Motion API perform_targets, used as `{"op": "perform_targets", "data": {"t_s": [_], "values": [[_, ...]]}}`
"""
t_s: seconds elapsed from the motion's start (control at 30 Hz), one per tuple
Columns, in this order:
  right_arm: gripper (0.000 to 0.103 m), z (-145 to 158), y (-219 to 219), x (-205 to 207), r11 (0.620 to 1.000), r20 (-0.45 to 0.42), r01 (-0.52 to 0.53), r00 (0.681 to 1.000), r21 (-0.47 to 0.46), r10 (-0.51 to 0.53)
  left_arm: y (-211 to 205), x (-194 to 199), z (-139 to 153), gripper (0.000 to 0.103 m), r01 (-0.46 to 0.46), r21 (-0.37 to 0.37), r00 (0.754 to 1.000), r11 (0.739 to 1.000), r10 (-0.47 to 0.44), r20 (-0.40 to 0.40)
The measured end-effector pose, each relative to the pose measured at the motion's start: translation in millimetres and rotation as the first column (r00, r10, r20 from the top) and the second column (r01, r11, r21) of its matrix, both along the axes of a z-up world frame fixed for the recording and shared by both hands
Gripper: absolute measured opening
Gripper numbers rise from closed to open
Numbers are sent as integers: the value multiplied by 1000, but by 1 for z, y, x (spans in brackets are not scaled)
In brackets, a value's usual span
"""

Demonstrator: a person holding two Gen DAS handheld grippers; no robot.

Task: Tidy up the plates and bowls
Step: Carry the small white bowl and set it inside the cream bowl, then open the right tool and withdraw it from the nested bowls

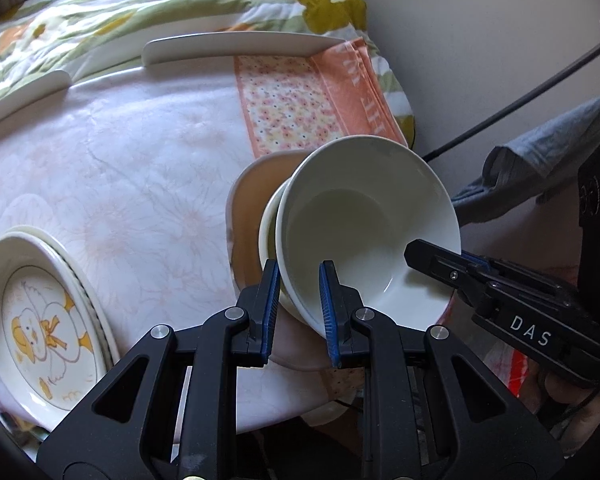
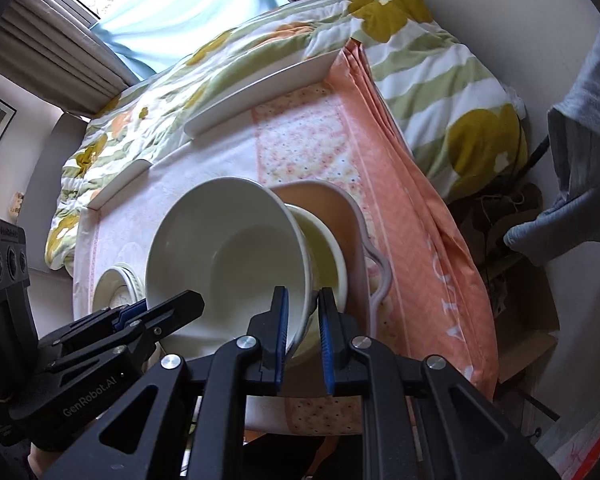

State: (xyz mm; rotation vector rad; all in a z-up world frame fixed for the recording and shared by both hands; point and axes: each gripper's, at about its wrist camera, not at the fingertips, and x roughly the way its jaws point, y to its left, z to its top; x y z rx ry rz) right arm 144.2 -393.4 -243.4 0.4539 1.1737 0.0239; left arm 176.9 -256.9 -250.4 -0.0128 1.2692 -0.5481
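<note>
White bowl [image 1: 364,224] pinched at opposite rims by left tongs [image 1: 300,300] and right tongs [image 2: 303,320], above smaller bowl [image 2: 328,260] in pink dish [image 2: 340,208].

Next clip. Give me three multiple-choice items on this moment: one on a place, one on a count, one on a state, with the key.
1. Where does the duck plate lie in the left wrist view? A on the floor; B lower left on the pale cloth; C inside a bowl.
2. How many grippers clamp the white bowl by its rim? A none; B one; C two.
3. The white bowl is: A tilted and empty; B upside down; C full of food.
Key: 1 B, it sits at the cloth's lower-left edge. 2 C, the left hand-held gripper and right hand-held gripper each pinch the rim. 3 A, its bare inside faces both cameras.
</note>
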Motion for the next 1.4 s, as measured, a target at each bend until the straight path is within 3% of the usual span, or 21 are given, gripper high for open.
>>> {"op": "perform_targets", "data": {"t_s": [0.4, 0.67, 1.1, 1.3, 1.37, 1.4], "values": [[14, -12, -6, -3, 999, -15, 31, 999, 17, -31, -19, -9, -4, 18, 83, 149, 991, 985, -98, 92], [14, -9, -1, 1, 999, -24, 8, 1000, -34, -9, -28, -11, -5, 18, 102, 258, 978, 961, -144, 149], [14, -6, -2, 1, 999, -17, 0, 1000, -39, 0, -26, -11, -1, 18, 95, 248, 979, 964, -136, 150], [14, 24, -9, -7, 999, 53, -2, 999, -37, 4, -4, -9, 48, 18, 55, 152, 972, 987, -87, 219], [14, 40, -10, -14, 998, 98, -15, 995, -53, 20, 6, -10, 66, 28, 34, 130, 962, 991, -67, 263], [14, 47, -11, -18, 998, 116, -24, 993, -63, 31, 13, -11, 77, 58, 17, 127, 955, 992, -54, 290]]}}
